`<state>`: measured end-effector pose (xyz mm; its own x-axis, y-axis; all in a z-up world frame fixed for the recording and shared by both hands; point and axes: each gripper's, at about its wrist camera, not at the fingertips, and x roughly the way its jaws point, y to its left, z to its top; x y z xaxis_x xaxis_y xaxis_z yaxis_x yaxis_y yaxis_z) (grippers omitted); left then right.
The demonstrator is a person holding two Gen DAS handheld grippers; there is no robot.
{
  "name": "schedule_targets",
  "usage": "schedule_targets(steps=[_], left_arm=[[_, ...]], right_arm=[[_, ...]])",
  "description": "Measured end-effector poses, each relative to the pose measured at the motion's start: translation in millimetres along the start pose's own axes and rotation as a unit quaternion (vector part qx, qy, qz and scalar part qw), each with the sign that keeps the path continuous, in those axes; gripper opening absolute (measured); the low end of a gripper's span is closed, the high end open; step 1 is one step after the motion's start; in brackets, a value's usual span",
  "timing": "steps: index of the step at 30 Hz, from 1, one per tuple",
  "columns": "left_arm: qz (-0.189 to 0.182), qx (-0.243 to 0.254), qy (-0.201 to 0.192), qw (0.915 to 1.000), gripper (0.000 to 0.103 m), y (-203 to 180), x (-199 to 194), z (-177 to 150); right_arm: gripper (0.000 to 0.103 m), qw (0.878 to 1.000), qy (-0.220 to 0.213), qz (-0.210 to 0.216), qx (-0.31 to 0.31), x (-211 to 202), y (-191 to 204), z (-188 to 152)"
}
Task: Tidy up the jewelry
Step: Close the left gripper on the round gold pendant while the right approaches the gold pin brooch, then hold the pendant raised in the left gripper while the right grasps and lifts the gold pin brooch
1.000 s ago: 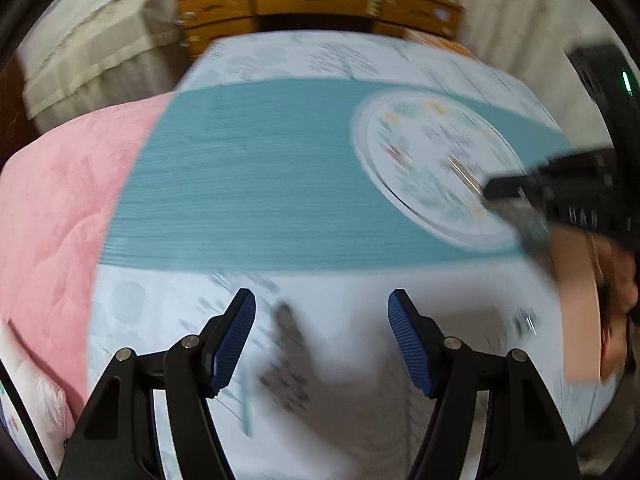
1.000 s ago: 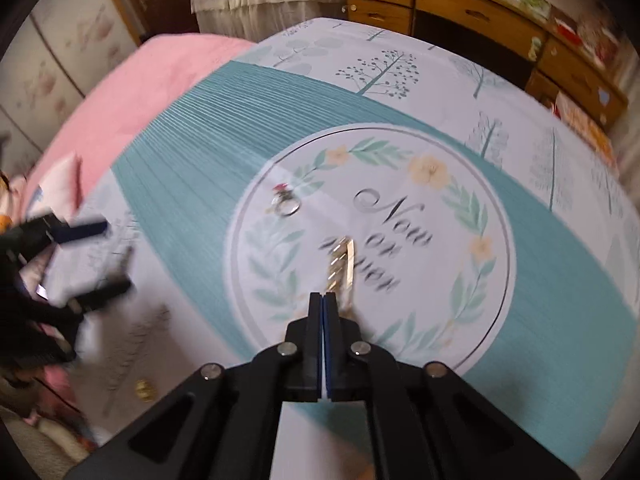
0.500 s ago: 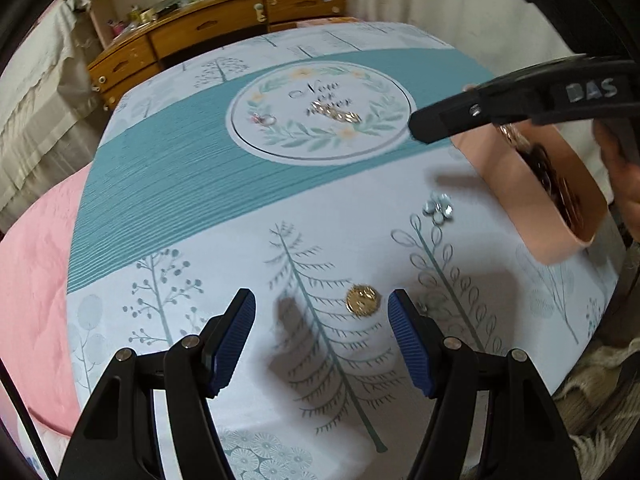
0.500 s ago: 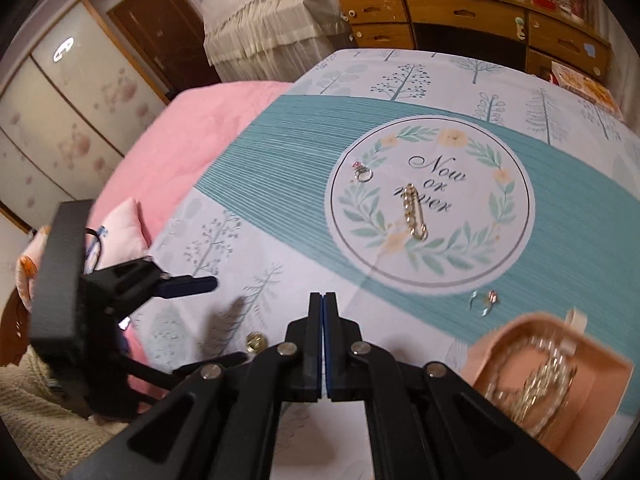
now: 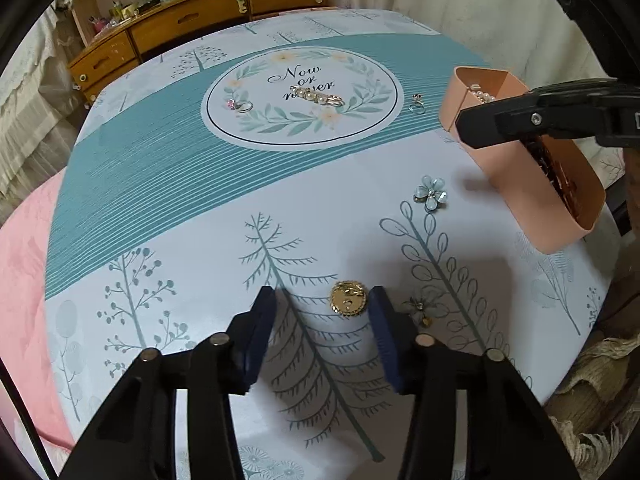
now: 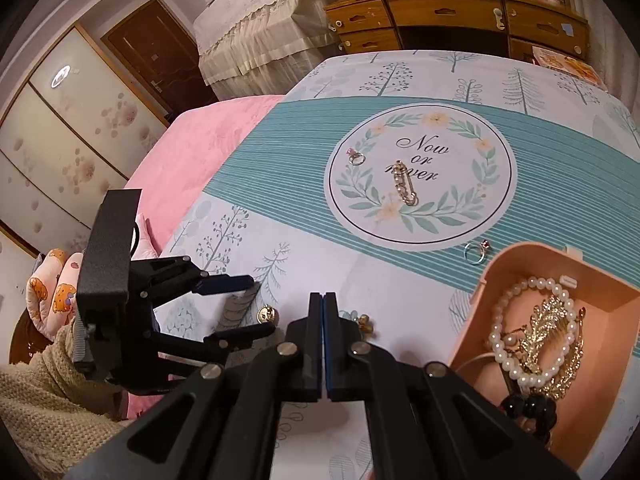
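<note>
Because the gold brooch [image 5: 348, 299] lies flat on the cloth [image 5: 168, 184], the left gripper [image 5: 322, 312] points steeply down with its jaws apart, just closing around it, the right pad nearly touching. The right gripper [image 6: 323, 320], jaws together and empty, hangs beside the pink tray [image 6: 624, 320], probably where the brooch belongs.

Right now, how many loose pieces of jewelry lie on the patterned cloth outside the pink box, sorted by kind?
Silver rings with a coloured stone: 2
Pearl-set gold bar pin: 1
Flower-shaped pieces: 2
Round gold brooch: 1
Total: 6
</note>
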<state>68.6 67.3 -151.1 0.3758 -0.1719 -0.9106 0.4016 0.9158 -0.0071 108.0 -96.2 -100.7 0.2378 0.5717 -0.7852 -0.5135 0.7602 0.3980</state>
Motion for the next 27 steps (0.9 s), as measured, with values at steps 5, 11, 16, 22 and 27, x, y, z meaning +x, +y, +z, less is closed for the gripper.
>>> schedule_targets(steps=[5,11,16,22,27], left_arm=[[-0.008,0.014,-0.008,0.9998,0.017,-5.0,-0.7,-0.2],[-0.004,-0.012,-0.012,0.9998,0.017,0.7,0.2,2.4],[0.001,-0.055,-0.022,0.9982,0.017,16.1,-1.6,8.6],[0.006,-0.087,-0.042,0.9953,0.017,32.0,-7.8,17.0],[0.002,-0.12,-0.048,0.9916,0.017,49.0,-5.7,21.6]], right_arm=[[0.0,1.0,0.002,-0.01,0.005,2.9,-6.4,4.6],[0.001,0.999,0.0,-0.047,-0.003,7.3,-9.6,18.7],[0.008,0.994,0.001,-0.109,-0.025,21.5,-12.4,40.9],[0.025,0.987,0.011,-0.153,-0.045,47.7,-16.5,69.9],[0.025,0.983,0.023,-0.174,-0.059,70.0,-14.3,85.0]])
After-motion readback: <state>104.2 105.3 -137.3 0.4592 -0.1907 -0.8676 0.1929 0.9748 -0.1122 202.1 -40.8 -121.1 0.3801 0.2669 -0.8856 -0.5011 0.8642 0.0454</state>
